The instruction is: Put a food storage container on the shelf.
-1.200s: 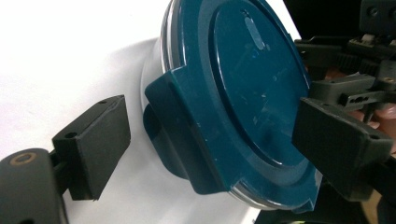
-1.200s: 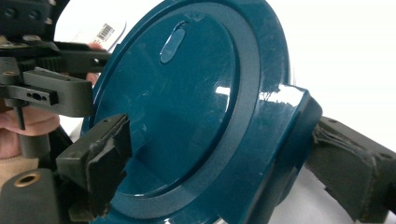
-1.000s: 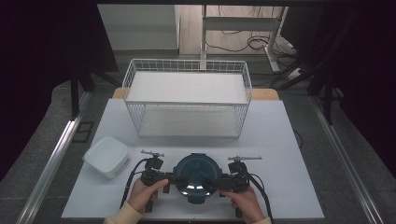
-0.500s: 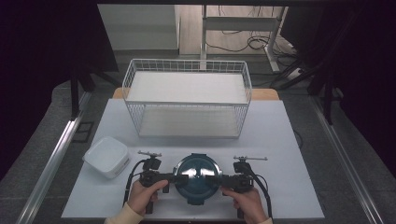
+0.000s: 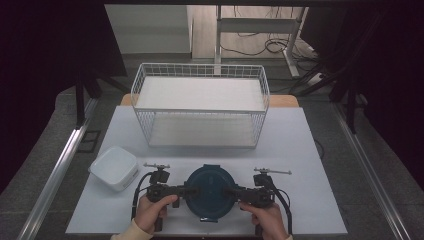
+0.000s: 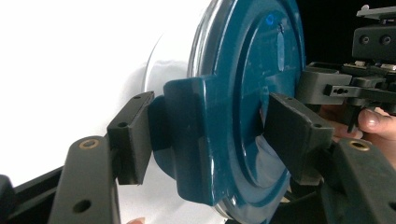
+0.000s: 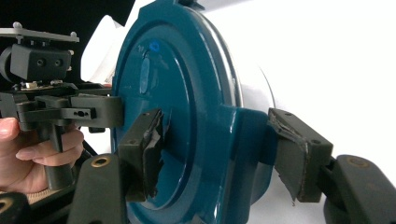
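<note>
Round container with blue lid at the table's near edge; left gripper and right gripper, jaws just closing, clamp its opposite side latches; rigid, smooth plastic, probably light; lift level.

Grey floor, dark curtains, desk legs and cables behind.

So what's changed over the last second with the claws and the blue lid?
Both claws, left claw and right claw, have just been closing onto the clip tabs of the blue lid, one from each side. The hands barely moved; white container and wire basket stayed put.
</note>
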`<state>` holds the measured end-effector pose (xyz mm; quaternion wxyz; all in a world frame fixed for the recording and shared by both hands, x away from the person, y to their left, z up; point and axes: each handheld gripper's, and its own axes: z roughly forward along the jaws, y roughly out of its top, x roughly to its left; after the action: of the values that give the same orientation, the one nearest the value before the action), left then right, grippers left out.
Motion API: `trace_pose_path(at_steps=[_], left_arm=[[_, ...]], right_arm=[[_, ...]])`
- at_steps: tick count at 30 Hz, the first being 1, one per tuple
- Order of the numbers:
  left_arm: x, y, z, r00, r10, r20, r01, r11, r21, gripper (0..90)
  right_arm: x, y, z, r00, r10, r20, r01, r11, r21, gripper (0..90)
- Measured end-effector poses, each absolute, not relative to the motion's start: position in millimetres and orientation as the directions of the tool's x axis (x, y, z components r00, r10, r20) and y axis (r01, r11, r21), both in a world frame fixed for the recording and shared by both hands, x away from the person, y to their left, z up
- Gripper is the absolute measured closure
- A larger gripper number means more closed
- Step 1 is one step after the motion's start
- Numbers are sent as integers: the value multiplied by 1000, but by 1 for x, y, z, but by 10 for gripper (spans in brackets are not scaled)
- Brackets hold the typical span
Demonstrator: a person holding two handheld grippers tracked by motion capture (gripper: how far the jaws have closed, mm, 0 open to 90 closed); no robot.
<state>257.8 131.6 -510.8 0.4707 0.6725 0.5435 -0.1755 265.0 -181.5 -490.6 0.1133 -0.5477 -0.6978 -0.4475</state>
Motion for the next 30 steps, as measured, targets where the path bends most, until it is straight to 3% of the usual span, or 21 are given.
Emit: trace_pose_path(at_steps=[30], left_arm=[[251, 135, -495, 393, 566, -725, 868, 31, 495, 374]], right_arm=[[259, -180, -473, -454, 659, 599, 814, 34, 579, 402]])
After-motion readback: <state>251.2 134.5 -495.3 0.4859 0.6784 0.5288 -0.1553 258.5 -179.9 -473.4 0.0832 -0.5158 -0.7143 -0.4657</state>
